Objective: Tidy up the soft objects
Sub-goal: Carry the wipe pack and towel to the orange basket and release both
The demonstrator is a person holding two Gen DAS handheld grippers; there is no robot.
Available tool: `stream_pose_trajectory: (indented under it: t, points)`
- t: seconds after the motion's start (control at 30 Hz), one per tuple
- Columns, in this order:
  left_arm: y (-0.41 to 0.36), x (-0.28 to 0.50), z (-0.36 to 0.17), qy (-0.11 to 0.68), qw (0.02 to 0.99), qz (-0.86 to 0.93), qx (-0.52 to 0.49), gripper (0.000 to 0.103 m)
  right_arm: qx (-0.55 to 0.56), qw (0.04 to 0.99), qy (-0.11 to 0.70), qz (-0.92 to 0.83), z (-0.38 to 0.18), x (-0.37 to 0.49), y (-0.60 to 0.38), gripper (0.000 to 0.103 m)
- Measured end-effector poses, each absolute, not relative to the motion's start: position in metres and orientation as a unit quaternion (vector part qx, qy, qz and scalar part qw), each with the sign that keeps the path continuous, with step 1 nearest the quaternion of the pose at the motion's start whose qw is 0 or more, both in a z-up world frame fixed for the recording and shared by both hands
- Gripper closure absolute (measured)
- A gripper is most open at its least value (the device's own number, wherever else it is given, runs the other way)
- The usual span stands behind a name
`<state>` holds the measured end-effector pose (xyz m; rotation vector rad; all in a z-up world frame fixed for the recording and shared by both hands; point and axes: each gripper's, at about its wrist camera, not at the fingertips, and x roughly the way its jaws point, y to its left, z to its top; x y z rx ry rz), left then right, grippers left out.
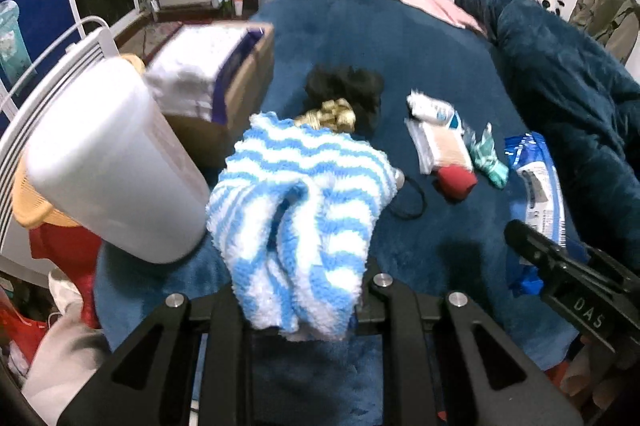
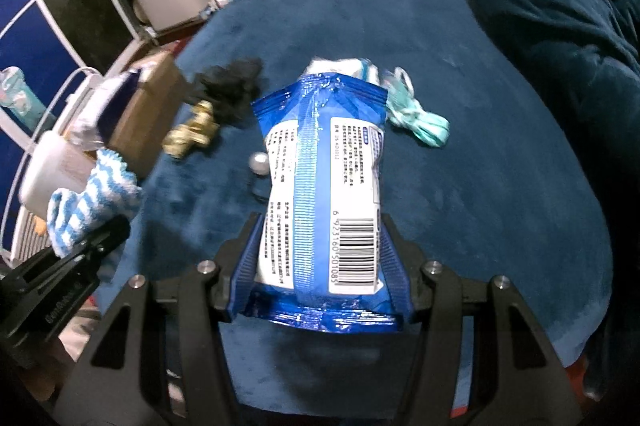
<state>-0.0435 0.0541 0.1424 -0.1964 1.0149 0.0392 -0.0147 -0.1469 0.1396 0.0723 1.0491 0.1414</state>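
Now towel [image 1: 296, 222] btwn L fingers [image 1: 224, 306], pack [image 2: 324, 193] btwn R fingers [image 2: 400, 246]

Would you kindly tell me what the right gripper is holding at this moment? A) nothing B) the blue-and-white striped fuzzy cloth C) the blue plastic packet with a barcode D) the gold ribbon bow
C: in the right wrist view the right gripper has its jaws closed on the blue plastic packet, barcode side up.

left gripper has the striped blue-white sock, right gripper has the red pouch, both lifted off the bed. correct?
One error: the right gripper is shut on the blue wipes pack, not the red pouch, which lies on the blue bedspread in the left wrist view. The right wrist view shows the pack. The left gripper does hold the striped sock.
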Motion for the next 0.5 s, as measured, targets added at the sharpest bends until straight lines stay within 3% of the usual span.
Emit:
stream_pose_trajectory:
  t: [0.5]
  points:
    - [0.13, -0.062, 0.232, 0.424, 0.895, 0.062, -0.124, 0.082, 0.026, 0.873, 0.458, 0.165, 0.206, -0.006, -0.057, 0.046]
